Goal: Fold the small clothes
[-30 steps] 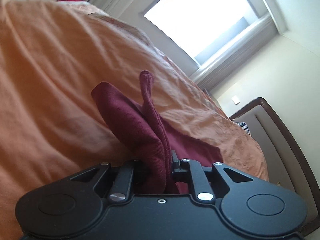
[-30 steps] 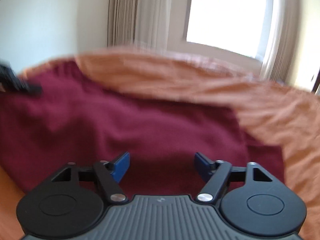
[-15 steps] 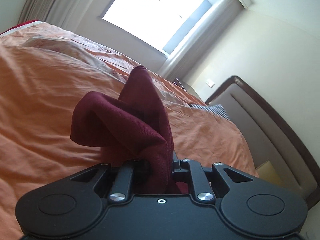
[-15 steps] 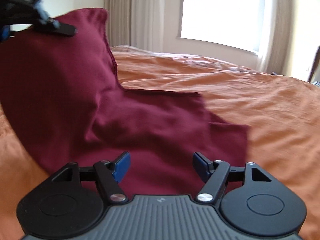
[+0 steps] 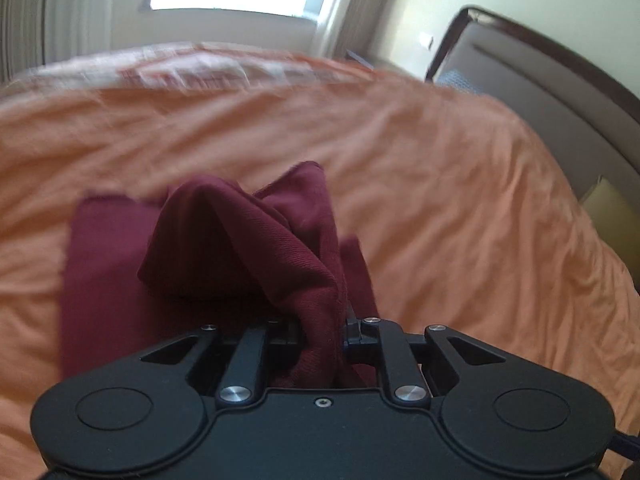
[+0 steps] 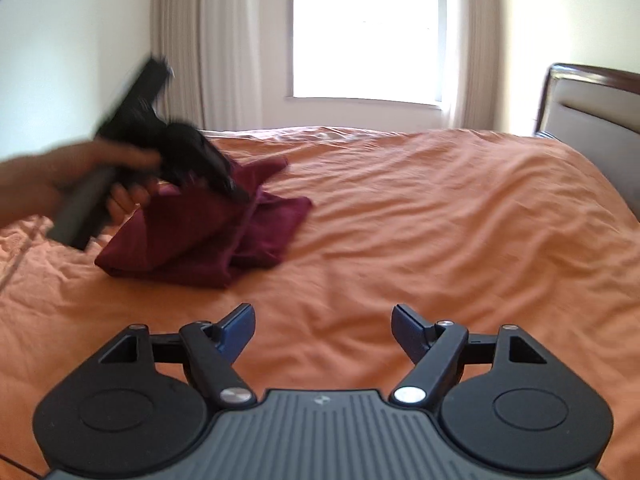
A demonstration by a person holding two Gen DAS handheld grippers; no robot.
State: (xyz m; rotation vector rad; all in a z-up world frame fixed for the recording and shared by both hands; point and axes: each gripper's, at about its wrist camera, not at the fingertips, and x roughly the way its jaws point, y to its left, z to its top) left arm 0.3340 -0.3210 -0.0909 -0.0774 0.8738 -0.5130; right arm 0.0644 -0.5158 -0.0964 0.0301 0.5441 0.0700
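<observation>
Right gripper [image 6: 322, 326]: fingers spread wide with blue pads [image 6: 239, 325] facing each other; nothing lies between them, and we see only bare orange bedspread [image 6: 440, 216] beneath.
Left gripper [image 5: 322, 326]: jaws pressed together on a bunch of the maroon garment [image 5: 256, 240], which rises in a peaked fold just ahead of the fingers.
Garment from our left wrist view: a flat part lies spread on the bedspread [image 5: 440, 168] to the left of the raised fold (the picture is blurred, so the edges are soft).
Garment from our right wrist view: the maroon garment [image 6: 208, 228] sits crumpled and partly doubled over on the left half of the bed, well apart from the right gripper.
Left gripper from afar: we see it [image 6: 224, 188] blurred at the top of the heap, dark and tilted, held by a hand [image 6: 52, 184] entering from the left edge.
Headboard [image 6: 592, 120]: dark-framed, at the right edge of the bed.
Window [image 6: 368, 32]: bright, in the far wall, with pale curtains [image 6: 208, 48] beside it.
</observation>
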